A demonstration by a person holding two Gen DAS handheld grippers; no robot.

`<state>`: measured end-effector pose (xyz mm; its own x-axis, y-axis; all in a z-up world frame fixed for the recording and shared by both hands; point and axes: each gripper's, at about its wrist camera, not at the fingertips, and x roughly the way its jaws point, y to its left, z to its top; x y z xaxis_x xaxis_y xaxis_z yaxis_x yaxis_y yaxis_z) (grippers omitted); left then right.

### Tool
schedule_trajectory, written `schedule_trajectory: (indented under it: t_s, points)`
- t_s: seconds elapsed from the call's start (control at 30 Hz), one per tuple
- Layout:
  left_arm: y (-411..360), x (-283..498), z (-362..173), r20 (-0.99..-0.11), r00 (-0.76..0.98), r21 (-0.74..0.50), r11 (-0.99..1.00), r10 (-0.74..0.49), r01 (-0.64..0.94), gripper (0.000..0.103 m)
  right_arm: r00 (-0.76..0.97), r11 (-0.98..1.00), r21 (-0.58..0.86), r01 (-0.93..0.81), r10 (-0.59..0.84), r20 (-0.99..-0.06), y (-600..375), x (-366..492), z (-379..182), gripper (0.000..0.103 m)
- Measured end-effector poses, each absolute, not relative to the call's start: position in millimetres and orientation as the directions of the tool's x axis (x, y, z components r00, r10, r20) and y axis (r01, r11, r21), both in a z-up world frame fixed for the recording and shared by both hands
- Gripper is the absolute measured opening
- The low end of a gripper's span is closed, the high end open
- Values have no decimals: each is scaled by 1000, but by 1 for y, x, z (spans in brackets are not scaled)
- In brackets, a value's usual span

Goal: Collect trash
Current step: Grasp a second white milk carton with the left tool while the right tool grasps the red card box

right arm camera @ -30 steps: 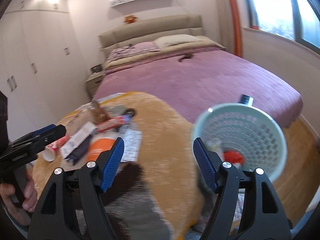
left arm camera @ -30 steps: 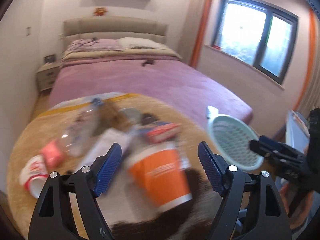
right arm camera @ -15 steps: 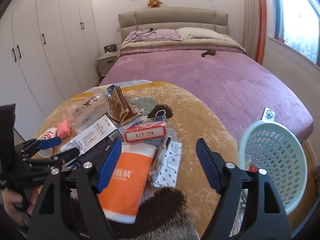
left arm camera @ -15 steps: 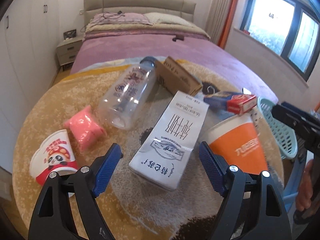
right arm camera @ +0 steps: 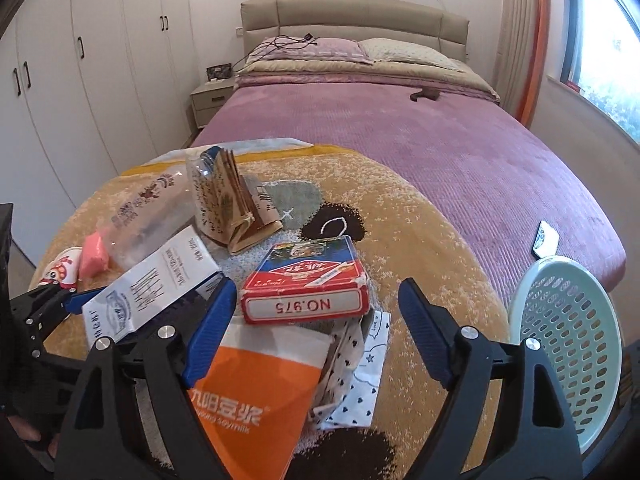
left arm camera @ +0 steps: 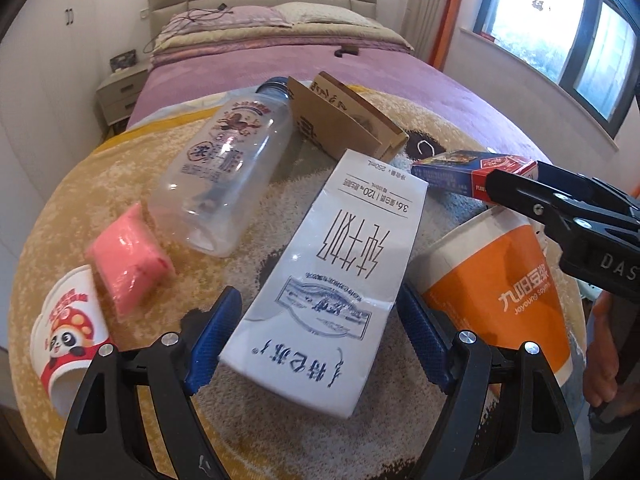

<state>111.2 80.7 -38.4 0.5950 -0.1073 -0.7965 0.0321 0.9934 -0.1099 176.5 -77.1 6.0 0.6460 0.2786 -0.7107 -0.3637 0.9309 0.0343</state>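
Observation:
Trash lies in a heap on a round yellow rug (left arm camera: 60, 200). My left gripper (left arm camera: 320, 340) is open, and the near end of a white milk carton (left arm camera: 340, 280) lies between its blue pads, close to both. My right gripper (right arm camera: 318, 332) hovers over a red card box (right arm camera: 308, 292) and an orange paper cup (right arm camera: 248, 400); its jaws are opening and grip nothing. A clear bottle (left arm camera: 224, 172), a brown paper bag (left arm camera: 340, 120), a pink packet (left arm camera: 128, 256) and a mushroom-print cup (left arm camera: 68, 332) lie further left.
A pale green mesh basket (right arm camera: 568, 344) stands off the rug's right edge. A spotted white wrapper (right arm camera: 360, 380) lies beside the orange cup. A purple bed (right arm camera: 420, 140) fills the space behind. White wardrobes (right arm camera: 80, 80) line the left wall.
Both grippers came down closer to the heap. The left shifted from over the orange cup to the milk carton. The right swung left from the basket to the card box, its jaws wider.

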Motion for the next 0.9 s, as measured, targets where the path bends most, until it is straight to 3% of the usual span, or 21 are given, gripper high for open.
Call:
schedule_trajectory:
  t_s: [0.13, 0.27, 0.5, 0.9]
  points:
    - [75, 115, -40, -800, 592, -95, 995, -97, 35, 76, 646, 931, 21, -363, 268, -715, -75, 182, 2, 78]
    - [71, 117, -41, -802, 592, -79, 996, -80, 28, 71, 638, 928, 23, -372, 273, -720, -74, 184, -1, 59]
    - [70, 109, -33, -781, 619, -89, 996, -84, 22, 55, 651, 926, 44, -375, 297, -698, -78, 180, 5, 58]
    - [71, 82, 17, -659, 733, -204, 978, -172, 46, 51, 734, 938, 137, -317, 334, -591, -129, 151, 44, 58]
